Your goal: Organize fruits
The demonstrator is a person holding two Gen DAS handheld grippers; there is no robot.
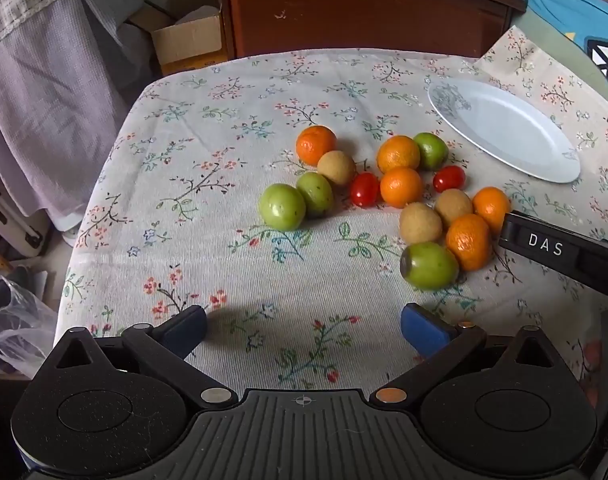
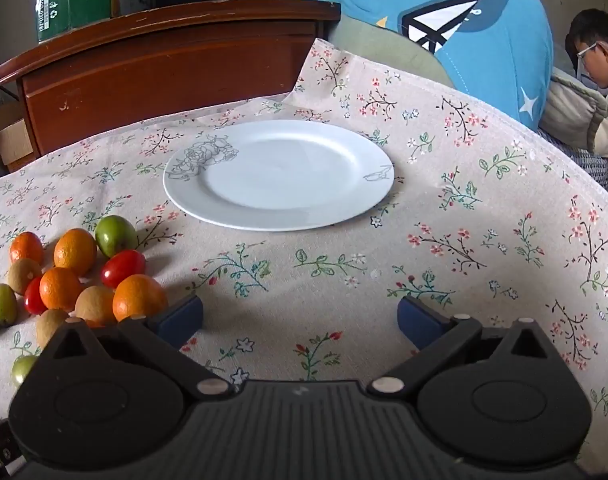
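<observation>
Left tongs (image 1: 304,330) gaping wide at bottom centre, gripping nothing, hovering over floral bench (image 1: 207,240). Fruits (image 1: 384,196) lying clustered just above and right of them. Right tongs (image 2: 299,318) likewise spread and empty, fruits sitting lower left beside one blue pad, white plate (image 2: 279,204) resting bare above, centre frame.

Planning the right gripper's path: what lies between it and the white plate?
Only bare flowered tablecloth lies between the open right gripper and the plate, as the right wrist view shows.
</observation>
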